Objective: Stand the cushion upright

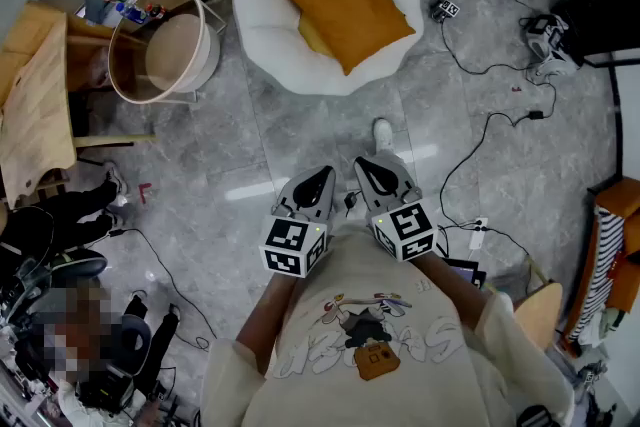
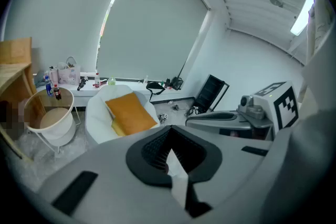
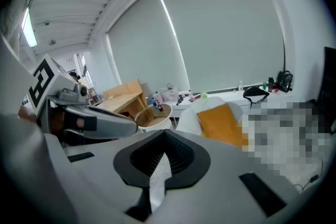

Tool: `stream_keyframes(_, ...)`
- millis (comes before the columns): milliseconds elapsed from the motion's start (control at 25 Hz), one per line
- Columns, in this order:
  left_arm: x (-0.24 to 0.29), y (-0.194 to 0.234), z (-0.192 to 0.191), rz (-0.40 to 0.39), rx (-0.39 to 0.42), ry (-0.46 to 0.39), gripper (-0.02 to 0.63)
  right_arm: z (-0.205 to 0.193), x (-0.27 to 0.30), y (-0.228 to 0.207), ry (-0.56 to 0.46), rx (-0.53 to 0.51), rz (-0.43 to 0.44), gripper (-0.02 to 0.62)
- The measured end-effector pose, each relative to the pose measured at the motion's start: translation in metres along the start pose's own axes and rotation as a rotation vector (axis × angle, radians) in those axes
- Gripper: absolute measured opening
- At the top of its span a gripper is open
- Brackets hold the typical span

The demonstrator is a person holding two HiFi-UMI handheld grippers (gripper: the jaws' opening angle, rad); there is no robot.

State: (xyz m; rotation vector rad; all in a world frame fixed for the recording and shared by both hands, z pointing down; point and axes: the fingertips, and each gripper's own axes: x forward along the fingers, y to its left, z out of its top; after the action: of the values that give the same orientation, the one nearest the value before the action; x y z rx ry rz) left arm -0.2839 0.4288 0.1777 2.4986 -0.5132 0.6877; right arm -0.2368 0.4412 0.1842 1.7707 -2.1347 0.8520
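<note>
An orange cushion (image 1: pixel 345 3) lies flat, leaning a little on the seat of a white round armchair (image 1: pixel 270 25) at the top of the head view; a yellow edge shows under it. Both grippers are held close to the person's body, far short of the chair. My left gripper (image 1: pixel 318 179) and my right gripper (image 1: pixel 374 171) sit side by side over the grey floor, both shut with nothing between the jaws. The left gripper view shows the cushion (image 2: pixel 130 113) ahead, beyond the shut jaws. In the right gripper view the cushion (image 3: pixel 220 122) lies ahead to the right.
A round white basket table (image 1: pixel 165 55) stands left of the chair, next to a wooden table (image 1: pixel 35 95). Cables (image 1: pixel 480 145) and small devices lie on the floor to the right. A long white shelf (image 2: pixel 79 89) with bottles runs behind. A seated person is at bottom left.
</note>
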Motion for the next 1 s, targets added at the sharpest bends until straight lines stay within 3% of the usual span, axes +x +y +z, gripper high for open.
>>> stream_keyframes(120, -0.042, 0.021, -0.015, -0.038, 0.059, -0.002, 0.006, 0.008, 0.006, 0.046, -0.069, -0.021, -0.044, 0.020)
stream_keyframes(280, -0.097, 0.026, -0.038, -0.058, 0.004, -0.033, 0.006, 0.012, -0.005, 0.090, -0.078, 0.005, -0.057, 0.020)
stream_keyframes(400, -0.106, 0.028, -0.040, -0.047, -0.001, -0.051, 0.006, 0.003, -0.015, 0.102, -0.080, 0.012, -0.074, 0.020)
stream_keyframes(680, -0.094, -0.004, -0.025, -0.061, 0.042, -0.078, 0.006, 0.001, -0.045, 0.076, -0.119, 0.022, -0.127, 0.020)
stream_keyframes(1000, -0.039, -0.073, -0.005, -0.095, 0.126, -0.064, 0.006, -0.007, -0.082, -0.006, -0.108, 0.074, -0.162, 0.020)
